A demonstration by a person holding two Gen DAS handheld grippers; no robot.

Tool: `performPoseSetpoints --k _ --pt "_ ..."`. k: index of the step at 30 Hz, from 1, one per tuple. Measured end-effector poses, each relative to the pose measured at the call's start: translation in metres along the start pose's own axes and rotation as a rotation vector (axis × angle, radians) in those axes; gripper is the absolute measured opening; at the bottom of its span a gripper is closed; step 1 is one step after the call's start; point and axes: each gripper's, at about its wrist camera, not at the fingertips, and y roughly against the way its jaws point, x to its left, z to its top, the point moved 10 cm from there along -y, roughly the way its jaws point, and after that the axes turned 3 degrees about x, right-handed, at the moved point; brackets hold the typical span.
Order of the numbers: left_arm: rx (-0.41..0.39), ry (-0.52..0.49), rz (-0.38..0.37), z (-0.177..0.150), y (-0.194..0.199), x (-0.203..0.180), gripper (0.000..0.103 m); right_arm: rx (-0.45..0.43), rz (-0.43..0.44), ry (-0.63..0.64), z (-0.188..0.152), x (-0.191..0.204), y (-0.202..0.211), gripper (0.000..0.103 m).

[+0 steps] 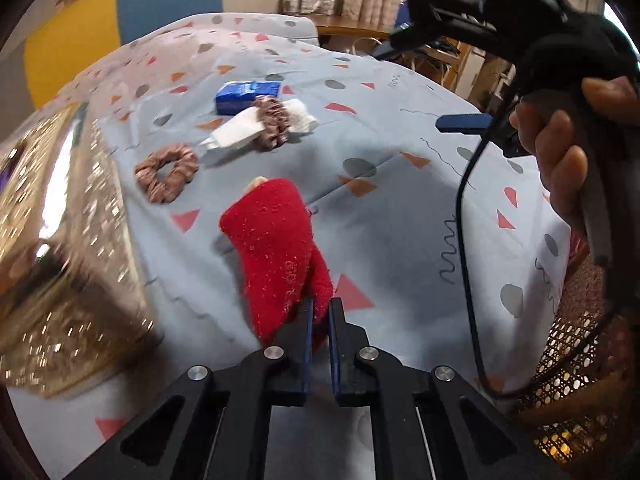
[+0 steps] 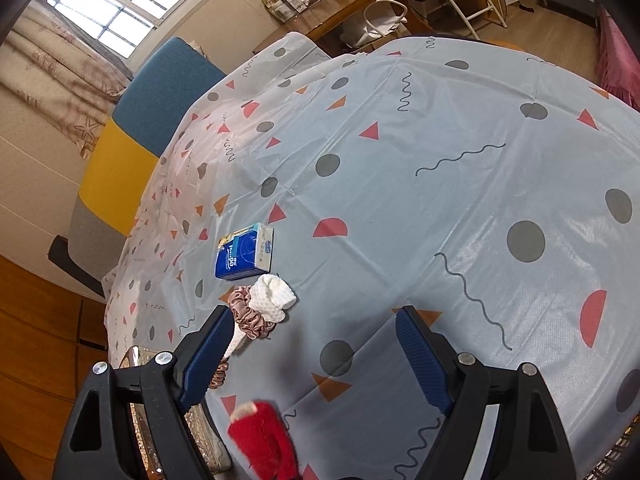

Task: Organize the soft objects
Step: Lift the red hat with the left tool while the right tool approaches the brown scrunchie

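Observation:
A red fuzzy sock (image 1: 276,248) hangs over the patterned tablecloth (image 1: 400,220), and my left gripper (image 1: 320,312) is shut on its near end. The same sock shows at the bottom of the right wrist view (image 2: 264,436). Beyond it lie a brown scrunchie (image 1: 166,178), a white cloth (image 1: 236,132) with a second scrunchie (image 1: 272,122) around it, and a blue tissue pack (image 1: 246,94). My right gripper (image 2: 314,312) stands open above the cloth with nothing between its fingers. A hand holds it at the upper right of the left wrist view (image 1: 416,88).
A glittery gold container (image 1: 68,260) stands at the left, blurred. A woven cane surface (image 1: 576,344) shows past the table's right edge. A blue and yellow chair (image 2: 160,100) stands behind the table, and a cable (image 1: 464,260) hangs from the right gripper.

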Motion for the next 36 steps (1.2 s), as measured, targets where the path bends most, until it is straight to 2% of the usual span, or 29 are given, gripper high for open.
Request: performPoseSetpoints --k 1,3,5,10,12,14,16,18,26,28,31,33,36 --pt "0.0 0.007 0.0 -0.001 0.002 0.002 0.014 0.001 -0.002 0.001 0.0 0.0 0.0 0.084" --pt "-0.008 0.018 0.002 0.001 0.006 0.003 0.036 0.0 -0.007 0.004 -0.001 -0.001 0.0 0.084" --pt "-0.026 0.019 0.012 0.004 0.007 0.004 0.042 0.0 -0.012 0.004 -0.001 -0.002 0.0 0.084" --pt "-0.042 0.013 0.067 0.022 0.003 0.007 0.049 0.005 -0.01 0.0 -0.001 -0.002 -0.001 0.084" --pt "-0.038 -0.008 0.148 0.031 -0.008 0.012 0.058 0.007 -0.006 0.002 -0.002 -0.002 -0.002 0.084" --pt "-0.014 -0.01 0.182 0.035 -0.021 0.015 0.058 0.008 -0.005 0.004 -0.002 -0.001 -0.002 0.084" --pt "0.009 -0.008 0.205 0.037 -0.034 0.021 0.047 0.01 -0.003 0.003 -0.003 -0.001 -0.003 0.084" --pt "-0.006 -0.033 0.182 0.038 -0.032 0.018 0.022 0.012 -0.003 0.004 -0.003 -0.001 -0.003 0.084" --pt "-0.02 -0.13 0.085 0.003 -0.013 0.001 0.02 0.042 0.051 0.093 -0.012 0.023 -0.008 0.082" --pt "-0.031 -0.142 0.081 -0.004 -0.009 0.003 0.02 0.073 0.079 0.159 -0.02 0.04 -0.012 0.071" --pt "-0.037 -0.113 0.06 -0.006 -0.008 0.006 0.02 0.156 0.138 0.287 -0.04 0.072 -0.024 0.063" --pt "-0.045 -0.096 0.045 -0.006 -0.009 0.007 0.02 0.219 0.143 0.382 -0.054 0.092 -0.034 0.056" --pt "-0.063 -0.086 0.032 -0.009 -0.006 0.007 0.02 0.289 0.118 0.518 -0.069 0.118 -0.052 0.055"
